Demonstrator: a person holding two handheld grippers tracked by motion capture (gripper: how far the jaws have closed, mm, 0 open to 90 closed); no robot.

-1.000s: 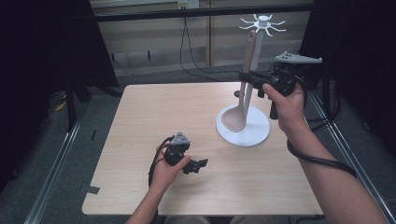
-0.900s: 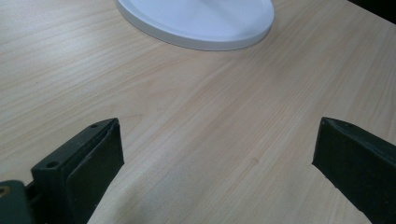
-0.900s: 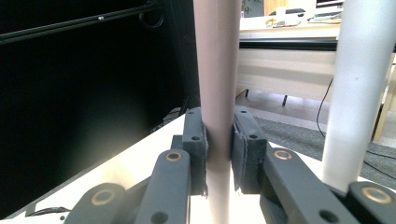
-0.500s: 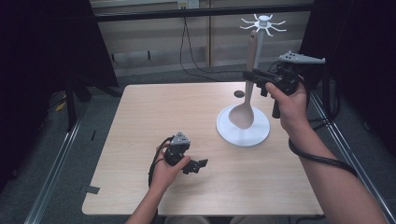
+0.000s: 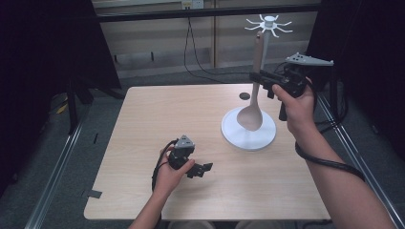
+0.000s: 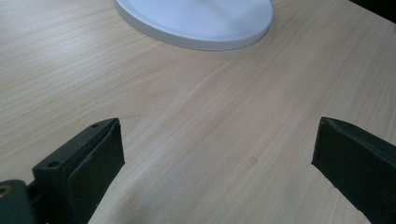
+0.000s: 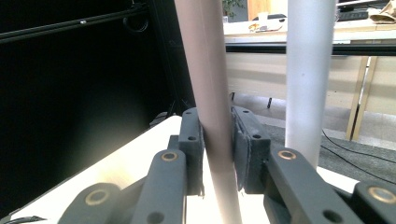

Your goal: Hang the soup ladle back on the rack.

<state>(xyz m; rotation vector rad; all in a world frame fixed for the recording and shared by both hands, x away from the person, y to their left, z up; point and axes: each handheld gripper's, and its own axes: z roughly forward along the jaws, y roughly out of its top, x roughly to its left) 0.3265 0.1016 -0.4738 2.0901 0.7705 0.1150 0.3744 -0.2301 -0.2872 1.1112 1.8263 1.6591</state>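
On the far right of the table (image 5: 143,143), above the round white base (image 5: 248,136) of a hanging stand: right hand-held gripper (image 5: 260,78) clenched on the handle of a pale wooden spoon (image 5: 253,107), gripped partway up, jaws pressed flat against both sides of the shaft in the right gripper view. Spoon upright, bowl down, hanging just over the base; whether touching it, cannot tell. Handle tip up near the white spoked hooks (image 5: 268,22) at the stand's top, not clearly on any of them. Stand's pole (image 7: 310,79) just beside the spoon handle (image 7: 210,93), on its right in the right gripper view. Right hand (image 5: 296,102) wrapped around the gripper body, grey three-cornered plate (image 5: 308,60) on top, black cable (image 5: 329,162) looping along the forearm.

On the near left of the table, well apart from the stand: left hand-held gripper (image 5: 206,168) released, jaws spread wide with bare wood grain between them in the left gripper view, held low over the table by the left hand (image 5: 171,174). Edge of the white base (image 6: 196,21) ahead of those jaws, at the top of that view.

Near the far edge of the table, left of the stand: a small dark disc (image 5: 244,96), too small to identify.
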